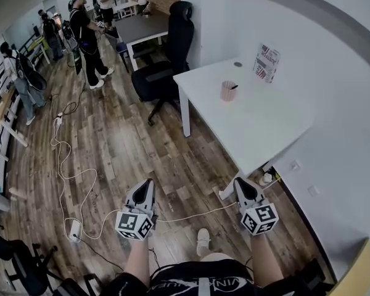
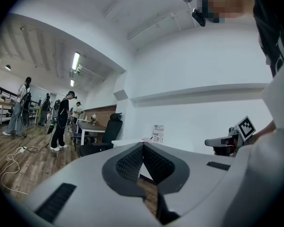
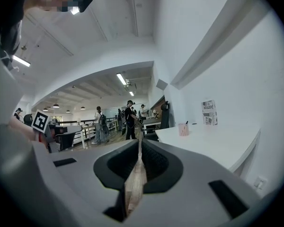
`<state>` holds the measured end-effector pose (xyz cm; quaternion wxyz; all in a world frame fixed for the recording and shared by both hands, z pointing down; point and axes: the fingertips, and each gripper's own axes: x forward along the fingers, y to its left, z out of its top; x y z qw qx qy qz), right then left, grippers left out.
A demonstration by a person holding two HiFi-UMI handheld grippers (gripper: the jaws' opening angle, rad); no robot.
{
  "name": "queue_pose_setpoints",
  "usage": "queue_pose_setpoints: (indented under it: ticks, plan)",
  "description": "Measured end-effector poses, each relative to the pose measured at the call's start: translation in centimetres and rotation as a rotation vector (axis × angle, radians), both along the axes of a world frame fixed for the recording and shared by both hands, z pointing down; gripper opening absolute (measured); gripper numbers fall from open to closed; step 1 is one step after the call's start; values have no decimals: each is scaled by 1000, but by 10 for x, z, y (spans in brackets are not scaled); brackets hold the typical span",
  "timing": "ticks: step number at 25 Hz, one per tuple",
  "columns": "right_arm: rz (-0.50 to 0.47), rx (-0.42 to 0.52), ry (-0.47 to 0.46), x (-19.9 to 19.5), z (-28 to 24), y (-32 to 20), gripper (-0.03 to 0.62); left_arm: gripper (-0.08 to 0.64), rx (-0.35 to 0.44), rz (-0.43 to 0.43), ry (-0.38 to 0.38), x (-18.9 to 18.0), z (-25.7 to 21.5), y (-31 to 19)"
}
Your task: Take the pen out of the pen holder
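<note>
**A:** Where are the tongs just now?

**B:** Out in front of the person, side by side and about level. The left tongs (image 1: pixel 149 182) and the right tongs (image 1: pixel 239 181) hang over the brown plank floor (image 1: pixel 129 147), well short of the desk.

**A:** And the desk?

**B:** It's a white rectangular desk (image 1: pixel 259 128) along the white wall (image 1: pixel 333 73), ahead of them and to the right. A small pink cup-shaped pen holder (image 1: pixel 227 91) stands upright near its far end, with a dark pen (image 1: pixel 234 87) poking out over the rim. Past that, a printed card (image 1: pixel 266 62) stands by the wall. A black high-backed office chair (image 1: pixel 172 48) sits at the desk's far end. A white cable (image 1: pixel 68 171) snakes over the floor on the left. Several people in dark clothes (image 1: pixel 86 39) stand at the back, near a grey desk (image 1: pixel 142 26).

**A:** Anything you can't make out?

**B:** The pen is only a short dark stroke, so I can't tell what kind it is. The card's print is too small to read. There's also a little round dark spot (image 1: pixel 237 64) on the desk beyond the holder, too small to name.

**A:** And the grip?

**B:** The left tongs have their tips pressed together with nothing between them. The right tongs are closed to a hairline slit and are empty too. Neither touches the desk, the holder or the pen.
</note>
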<state>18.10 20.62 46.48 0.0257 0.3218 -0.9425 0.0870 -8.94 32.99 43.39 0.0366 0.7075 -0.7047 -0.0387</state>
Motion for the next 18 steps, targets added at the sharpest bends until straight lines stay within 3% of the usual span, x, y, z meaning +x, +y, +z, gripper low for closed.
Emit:
queue_pose_setpoints:
  ticks: [18]
  plan:
    - [-46, -39, -19, -26, 13, -128, 40, 15, 4, -71, -4, -24, 8, -101]
